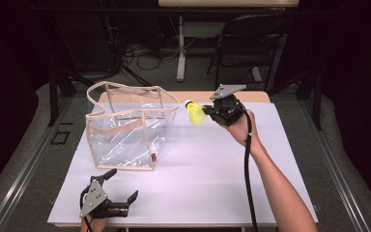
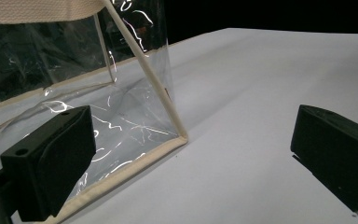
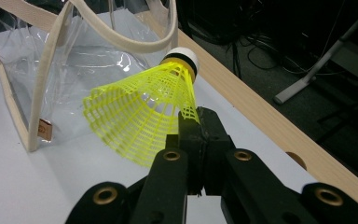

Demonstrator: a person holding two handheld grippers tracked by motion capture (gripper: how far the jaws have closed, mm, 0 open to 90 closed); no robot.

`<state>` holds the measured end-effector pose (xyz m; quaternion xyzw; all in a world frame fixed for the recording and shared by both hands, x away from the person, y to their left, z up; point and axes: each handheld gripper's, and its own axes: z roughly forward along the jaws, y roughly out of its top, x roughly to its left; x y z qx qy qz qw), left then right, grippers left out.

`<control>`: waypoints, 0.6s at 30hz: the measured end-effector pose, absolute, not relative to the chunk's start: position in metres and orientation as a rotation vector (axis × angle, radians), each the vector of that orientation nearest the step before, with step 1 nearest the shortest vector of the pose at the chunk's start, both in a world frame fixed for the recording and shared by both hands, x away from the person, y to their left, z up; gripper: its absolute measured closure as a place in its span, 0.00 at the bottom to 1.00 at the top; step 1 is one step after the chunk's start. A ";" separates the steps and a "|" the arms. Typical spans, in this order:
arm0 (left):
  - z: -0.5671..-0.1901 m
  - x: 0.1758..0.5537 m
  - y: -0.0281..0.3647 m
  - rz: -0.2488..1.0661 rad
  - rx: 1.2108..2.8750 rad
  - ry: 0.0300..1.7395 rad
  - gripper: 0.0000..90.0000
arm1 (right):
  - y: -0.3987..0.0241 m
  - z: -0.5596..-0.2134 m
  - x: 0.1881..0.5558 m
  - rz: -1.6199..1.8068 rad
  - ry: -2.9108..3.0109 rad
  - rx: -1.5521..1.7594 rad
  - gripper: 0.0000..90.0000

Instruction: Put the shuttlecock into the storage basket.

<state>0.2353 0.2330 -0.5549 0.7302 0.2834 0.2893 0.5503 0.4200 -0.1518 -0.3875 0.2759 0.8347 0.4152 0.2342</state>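
A yellow mesh shuttlecock with a white cork tip hangs in the air just right of a clear plastic tote bag with beige trim. My right gripper is shut on the edge of the shuttlecock's skirt, its jaws pressed together on the mesh. The cork points up and towards the bag's rim. My left gripper rests on the table at the front left, open, with nothing between its pads. The bag's near bottom corner lies just ahead of it.
A white sheet covers the wooden table, whose far edge runs behind the bag. Beyond it stand a dark chair and a table leg among floor cables. The right gripper's black cable trails along the forearm.
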 end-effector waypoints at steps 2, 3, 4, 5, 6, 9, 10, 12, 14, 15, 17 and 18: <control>-0.555 0.235 0.233 0.684 1.733 0.671 0.00 | -0.152 -0.386 0.420 1.140 2.290 0.760 1.00; -0.555 0.235 0.233 0.685 1.729 0.670 0.00 | -0.152 -0.385 0.421 1.139 2.289 0.759 1.00; -0.555 0.235 0.233 0.686 1.729 0.669 0.00 | -0.152 -0.384 0.421 1.138 2.288 0.760 1.00; -0.555 0.235 0.233 0.685 1.729 0.670 0.00 | -0.152 -0.383 0.421 1.139 2.289 0.763 1.00; -0.555 0.235 0.233 0.686 1.734 0.671 0.00 | -0.152 -0.382 0.422 1.142 2.287 0.761 1.00; -0.555 0.235 0.233 0.689 1.729 0.671 0.00 | -0.154 -0.378 0.423 1.148 2.280 0.762 1.00; -0.555 0.235 0.233 0.687 1.728 0.672 0.00 | -0.154 -0.377 0.423 1.148 2.280 0.766 1.00; -0.555 0.235 0.233 0.687 1.728 0.673 0.00 | -0.154 -0.375 0.424 1.144 2.281 0.766 1.00; -0.555 0.235 0.233 0.686 1.730 0.675 0.00 | -0.154 -0.373 0.425 1.143 2.279 0.766 1.00; -0.555 0.235 0.233 0.687 1.730 0.676 0.00 | -0.154 -0.372 0.426 1.144 2.277 0.768 1.00; -0.555 0.236 0.233 0.687 1.732 0.675 0.00 | -0.154 -0.371 0.427 1.145 2.276 0.771 1.00; -0.555 0.236 0.233 0.687 1.732 0.675 0.00 | -0.154 -0.369 0.428 1.144 2.275 0.768 1.00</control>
